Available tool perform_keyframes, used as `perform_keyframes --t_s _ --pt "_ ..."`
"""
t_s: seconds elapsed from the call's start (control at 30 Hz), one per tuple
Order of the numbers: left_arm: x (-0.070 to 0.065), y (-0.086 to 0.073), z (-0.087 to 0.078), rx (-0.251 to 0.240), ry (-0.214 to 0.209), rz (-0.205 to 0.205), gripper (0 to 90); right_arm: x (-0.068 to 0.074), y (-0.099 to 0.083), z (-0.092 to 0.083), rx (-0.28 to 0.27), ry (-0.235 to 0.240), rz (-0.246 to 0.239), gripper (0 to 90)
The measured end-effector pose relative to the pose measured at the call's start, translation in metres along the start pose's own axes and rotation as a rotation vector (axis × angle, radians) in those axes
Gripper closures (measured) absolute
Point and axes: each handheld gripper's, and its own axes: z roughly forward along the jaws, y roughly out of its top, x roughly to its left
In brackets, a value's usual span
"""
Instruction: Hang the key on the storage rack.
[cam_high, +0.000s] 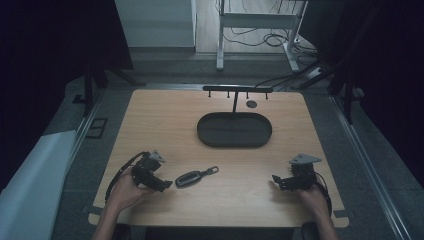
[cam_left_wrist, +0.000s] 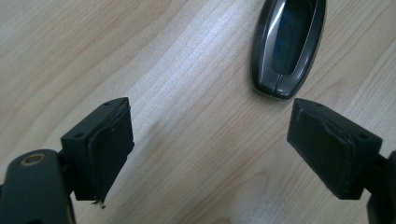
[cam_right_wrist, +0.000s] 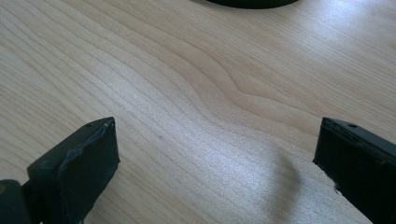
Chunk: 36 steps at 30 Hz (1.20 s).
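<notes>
On the pale wooden table (cam_high: 150, 120), short of the dark oval tray (cam_high: 234, 130), a small, hard, glossy key fob (cam_high: 188, 179) lies just beyond the left gripper (cam_high: 161, 184), whose jaws gape empty like the right gripper's (cam_high: 278, 181), so pinching its narrow sides looks safest.

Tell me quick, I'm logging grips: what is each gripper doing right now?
Left gripper: open, nothing held; key fob lies just beyond its jaws.
Right gripper: open, nothing held.

Light wooden table (cam_high: 160, 120): key fob (cam_high: 196, 176) near front, black oval tray (cam_high: 234, 130) behind it
</notes>
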Motion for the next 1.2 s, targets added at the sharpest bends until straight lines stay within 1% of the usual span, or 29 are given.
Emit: perform_keyframes --t_s 0.2,0.43,0.6,0.63,0.8,0.93,1.03,1.2 --pt "-0.007 0.021 -0.001 0.066 -0.001 0.079 16.7 0.001 0.000 0.000 0.000 0.000 -0.004 0.5" --pt "-0.015 0.045 0.003 0.149 -0.015 0.140 18.1 0.001 0.000 0.001 0.008 0.002 -0.007 0.5" --pt "-0.020 0.059 0.007 0.180 -0.020 0.167 20.6 0.001 0.000 0.001 0.011 0.006 -0.007 0.5" --pt "-0.020 0.062 0.008 0.197 -0.019 0.186 20.6 0.001 0.000 0.001 0.011 0.006 -0.007 0.5" --pt "-0.025 0.074 0.015 0.216 -0.027 0.211 22.7 0.002 0.000 0.002 0.018 0.012 -0.011 0.7" --pt "-0.026 0.079 0.018 0.225 -0.030 0.216 24.2 0.002 0.000 0.002 0.021 0.014 -0.013 0.7" --pt "-0.029 0.086 0.022 0.233 -0.042 0.227 26.8 0.003 0.000 0.003 0.025 0.015 -0.013 1.0" --pt "-0.032 0.092 0.026 0.241 -0.052 0.244 29.4 0.003 0.000 0.003 0.028 0.015 -0.017 1.3"
